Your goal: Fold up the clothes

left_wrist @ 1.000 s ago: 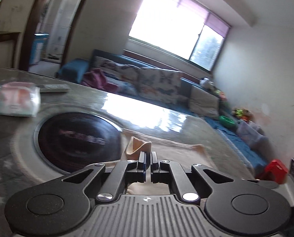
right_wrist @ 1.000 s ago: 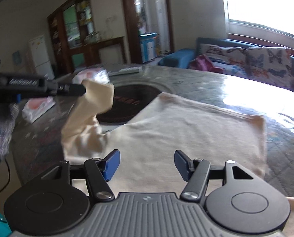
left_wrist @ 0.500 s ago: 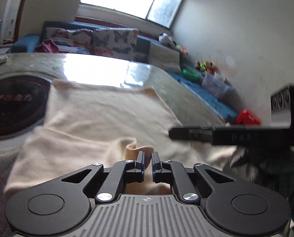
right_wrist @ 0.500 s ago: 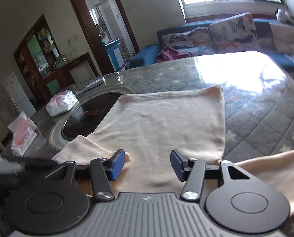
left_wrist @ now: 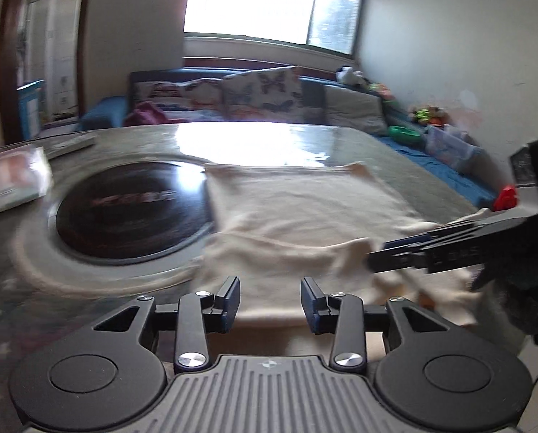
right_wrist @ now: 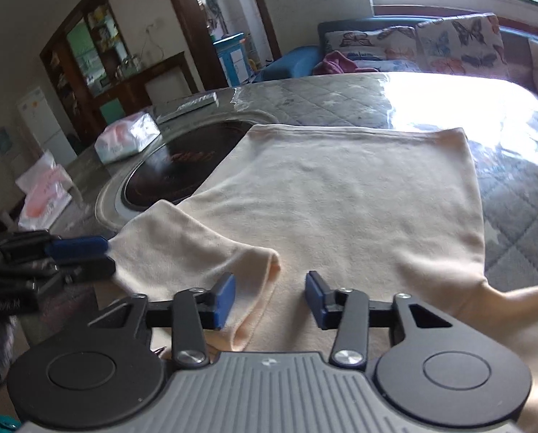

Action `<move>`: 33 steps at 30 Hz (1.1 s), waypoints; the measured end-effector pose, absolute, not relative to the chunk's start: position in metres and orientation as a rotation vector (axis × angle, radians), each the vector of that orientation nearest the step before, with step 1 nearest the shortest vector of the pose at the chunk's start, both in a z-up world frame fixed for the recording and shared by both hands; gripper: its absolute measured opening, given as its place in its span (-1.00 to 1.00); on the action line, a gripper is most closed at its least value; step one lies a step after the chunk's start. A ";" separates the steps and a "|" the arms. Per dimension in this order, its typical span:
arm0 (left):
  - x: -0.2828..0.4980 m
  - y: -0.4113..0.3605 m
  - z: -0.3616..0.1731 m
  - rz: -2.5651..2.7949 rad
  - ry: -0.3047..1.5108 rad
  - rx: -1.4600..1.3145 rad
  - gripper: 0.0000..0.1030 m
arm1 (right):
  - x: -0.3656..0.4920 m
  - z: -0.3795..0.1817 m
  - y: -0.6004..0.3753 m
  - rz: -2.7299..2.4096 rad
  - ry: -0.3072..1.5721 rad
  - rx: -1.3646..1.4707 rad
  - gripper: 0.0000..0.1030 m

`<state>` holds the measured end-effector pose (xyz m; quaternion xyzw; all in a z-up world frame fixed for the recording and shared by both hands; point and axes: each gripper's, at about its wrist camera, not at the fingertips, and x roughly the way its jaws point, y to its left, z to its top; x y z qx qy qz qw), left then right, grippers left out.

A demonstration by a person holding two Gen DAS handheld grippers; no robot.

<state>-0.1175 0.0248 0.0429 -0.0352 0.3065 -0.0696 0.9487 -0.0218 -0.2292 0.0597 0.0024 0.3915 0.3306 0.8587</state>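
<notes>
Our left gripper (left_wrist: 270, 297) has just been opening, and its jaws now stand apart with the cream garment (right_wrist: 341, 195) lying below them, nothing pinched between the pads. Our right gripper (right_wrist: 270, 297) has been closing but is not yet shut; the folded sleeve (right_wrist: 196, 252) lies under and just ahead of its left pad, and we cannot see either pad pressing the cloth. We judge the step in hand to be laying the left sleeve in over the body and moving on to the other side. To do it well, we should lift the left gripper clear without dragging the fold, then take the next edge close to its corner, so that the crease comes out straight. The garment lies flat on the quilted table (right_wrist: 514, 216), its left part overlapping the dark round inset (right_wrist: 160, 176). Its long axis runs away from us, the straight hem at the far end towards the sofa (right_wrist: 413, 43), the sleeves at our near end.
</notes>
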 end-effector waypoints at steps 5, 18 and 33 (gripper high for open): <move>-0.128 0.050 0.034 -0.053 0.642 -0.071 -0.13 | -0.030 0.061 -0.216 0.689 0.810 -0.088 -0.53; -0.131 0.045 0.027 -0.077 0.655 -0.079 -0.02 | -0.031 0.062 -0.208 0.690 0.784 -0.125 -0.72; -0.126 0.029 0.018 -0.084 0.666 0.007 -0.01 | -0.051 0.130 -0.218 0.622 0.512 -0.272 -0.88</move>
